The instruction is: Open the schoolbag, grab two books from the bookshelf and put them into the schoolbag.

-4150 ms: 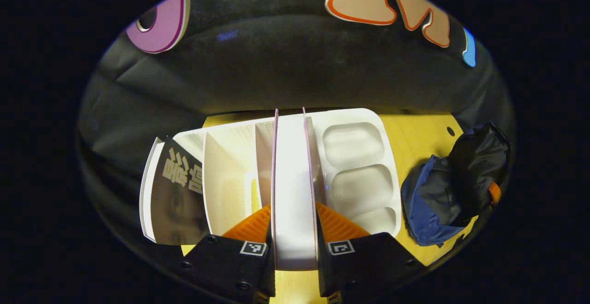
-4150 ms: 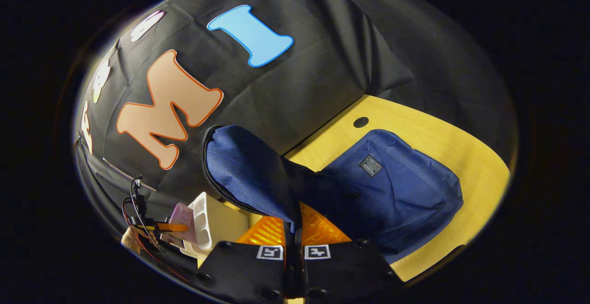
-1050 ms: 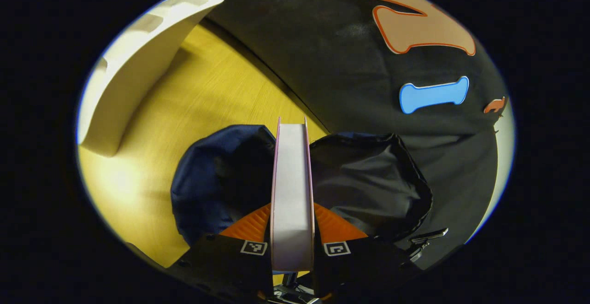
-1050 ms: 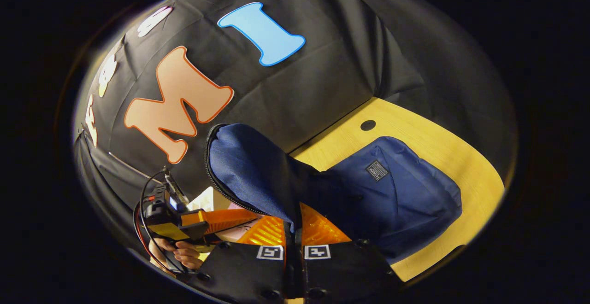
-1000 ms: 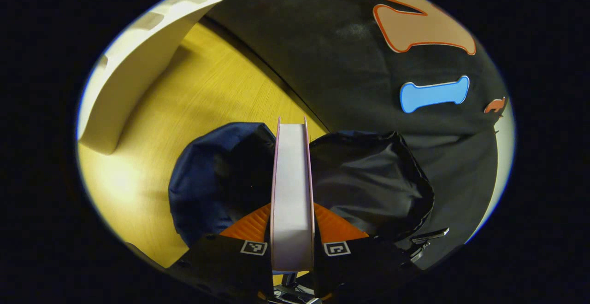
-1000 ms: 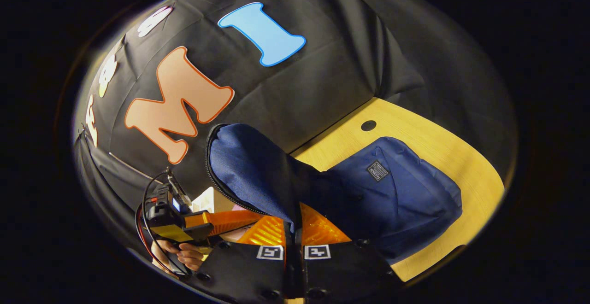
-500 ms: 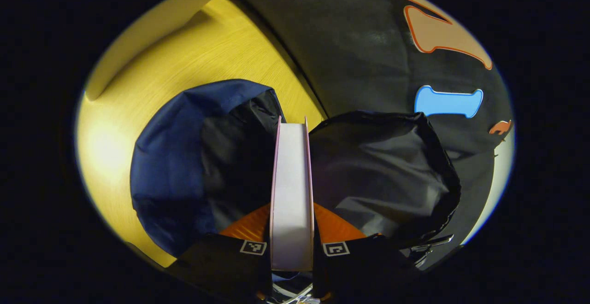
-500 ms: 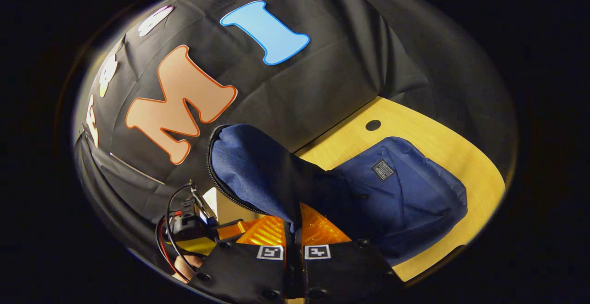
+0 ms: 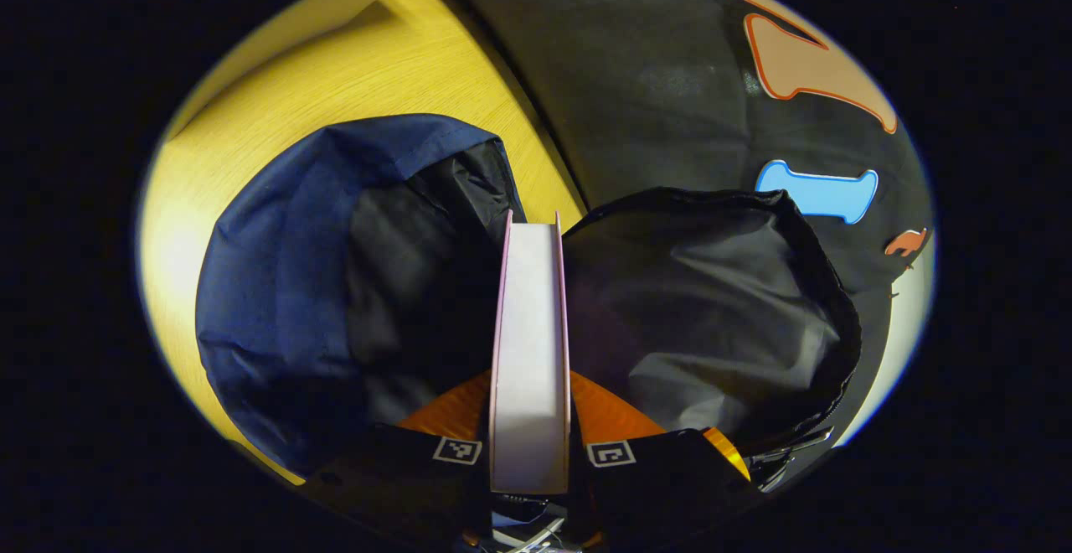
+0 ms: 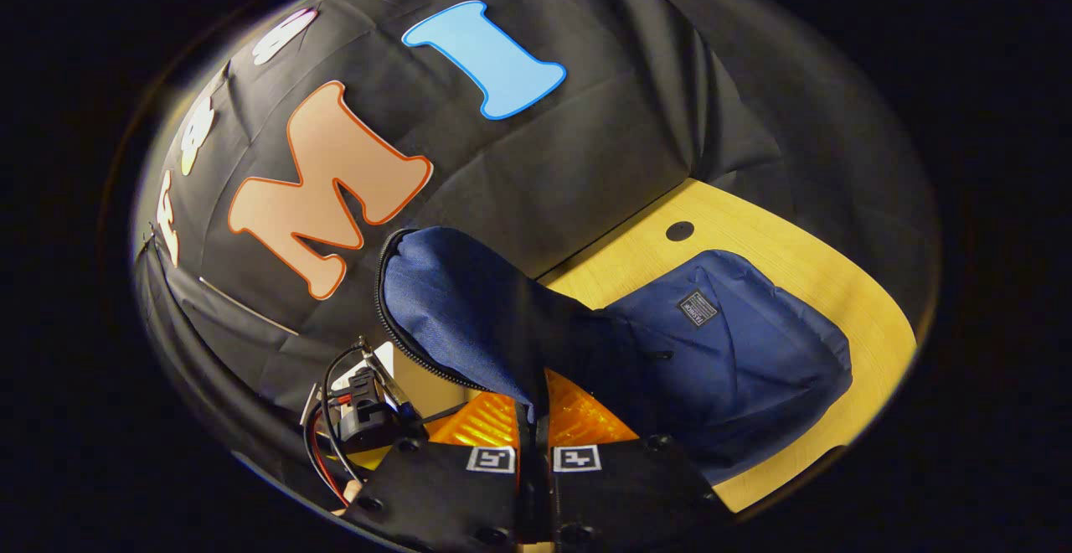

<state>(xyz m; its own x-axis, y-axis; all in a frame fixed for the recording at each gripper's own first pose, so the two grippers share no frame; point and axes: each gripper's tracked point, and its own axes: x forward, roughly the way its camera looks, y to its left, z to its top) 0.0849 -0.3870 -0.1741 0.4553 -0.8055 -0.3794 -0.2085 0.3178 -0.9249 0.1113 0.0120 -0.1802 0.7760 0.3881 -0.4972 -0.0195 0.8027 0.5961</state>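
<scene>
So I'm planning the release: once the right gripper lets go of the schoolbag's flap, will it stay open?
Probably not: the flap looks like thin, creased fabric, upright only where the right gripper pinches it. It would likely flop back over the book.

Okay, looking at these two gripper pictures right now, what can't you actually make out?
- Book cover and far end: left gripper view shows it edge-on, its far end against the dark bag opening.
- Bag interior: left gripper view, too dark to tell what lies inside.
- Right gripper hold on the flap: right gripper view, the pinch point is hidden by cloth.
- Left gripper fingertips: right gripper view, hidden behind the flap.
</scene>
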